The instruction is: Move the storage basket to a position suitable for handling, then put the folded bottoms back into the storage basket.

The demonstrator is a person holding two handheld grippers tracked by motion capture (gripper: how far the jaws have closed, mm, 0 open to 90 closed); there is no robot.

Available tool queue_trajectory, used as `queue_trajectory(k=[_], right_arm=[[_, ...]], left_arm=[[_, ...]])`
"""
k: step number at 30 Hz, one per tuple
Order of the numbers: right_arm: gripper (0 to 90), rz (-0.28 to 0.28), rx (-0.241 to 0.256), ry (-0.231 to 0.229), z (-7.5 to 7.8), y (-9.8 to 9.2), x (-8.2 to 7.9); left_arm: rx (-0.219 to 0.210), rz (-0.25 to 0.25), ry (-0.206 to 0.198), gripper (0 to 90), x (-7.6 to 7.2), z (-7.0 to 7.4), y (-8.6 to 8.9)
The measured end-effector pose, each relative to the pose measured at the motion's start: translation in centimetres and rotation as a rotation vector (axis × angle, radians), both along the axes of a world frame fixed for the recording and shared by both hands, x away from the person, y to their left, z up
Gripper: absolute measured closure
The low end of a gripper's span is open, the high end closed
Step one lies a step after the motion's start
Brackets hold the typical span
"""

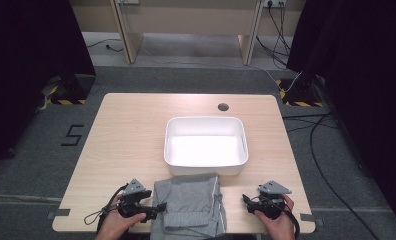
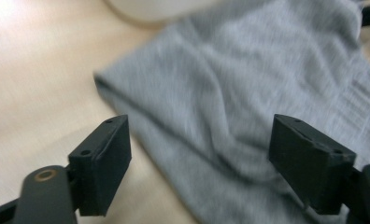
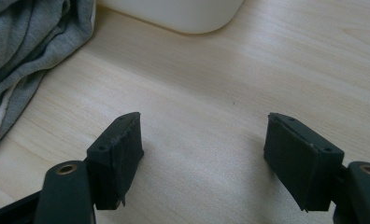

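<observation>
A folded grey garment (image 1: 190,204) lies at the table's front edge, just in front of a white plastic bin (image 1: 206,145). My left gripper (image 1: 157,208) is at the garment's left edge, open, its jaws straddling the grey cloth (image 2: 230,98) without closing on it. My right gripper (image 1: 246,201) rests to the right of the garment, open over bare wood, with nothing between its jaws (image 3: 202,154). The grey cloth (image 3: 29,42) shows at the upper left of the right gripper view, and the bin's corner (image 3: 183,14) sits ahead.
The wooden table (image 1: 126,135) has a round cable hole (image 1: 223,107) at the back. Dark curtains flank both sides, cables run along the floor at right, and a wooden desk stands behind the table.
</observation>
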State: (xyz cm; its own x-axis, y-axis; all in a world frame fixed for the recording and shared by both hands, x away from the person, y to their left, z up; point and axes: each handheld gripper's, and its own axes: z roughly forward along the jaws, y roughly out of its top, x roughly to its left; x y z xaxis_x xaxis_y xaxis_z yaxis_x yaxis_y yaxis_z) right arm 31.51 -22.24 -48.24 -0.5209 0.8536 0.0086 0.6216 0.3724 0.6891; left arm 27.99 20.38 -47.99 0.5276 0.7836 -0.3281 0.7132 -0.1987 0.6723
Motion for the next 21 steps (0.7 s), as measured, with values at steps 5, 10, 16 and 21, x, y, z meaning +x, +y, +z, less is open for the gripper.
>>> queue_trajectory(k=[5, 10, 16, 21], right_arm=[[28.4, 0.008, 0.006, -0.013, -0.1, -0.2, -0.1], [28.4, 0.002, 0.006, -0.005, -0.1, 0.0, -0.3], [28.4, 0.019, -0.006, -0.009, 0.0, 0.2, -0.1], [28.4, 0.018, 0.005, -0.001, -0.1, 0.4, -0.3]], left_arm=[[0.016, 0.052, -0.007, 17.7, -1.2, -0.6, -0.4], [0.019, 0.047, -0.007, 16.5, -2.0, -0.6, -0.8], [-0.034, 0.035, -0.012, 15.4, -3.0, 0.0, -1.0], [-0.032, 0.013, -0.007, 14.8, -4.5, -0.1, -1.7]])
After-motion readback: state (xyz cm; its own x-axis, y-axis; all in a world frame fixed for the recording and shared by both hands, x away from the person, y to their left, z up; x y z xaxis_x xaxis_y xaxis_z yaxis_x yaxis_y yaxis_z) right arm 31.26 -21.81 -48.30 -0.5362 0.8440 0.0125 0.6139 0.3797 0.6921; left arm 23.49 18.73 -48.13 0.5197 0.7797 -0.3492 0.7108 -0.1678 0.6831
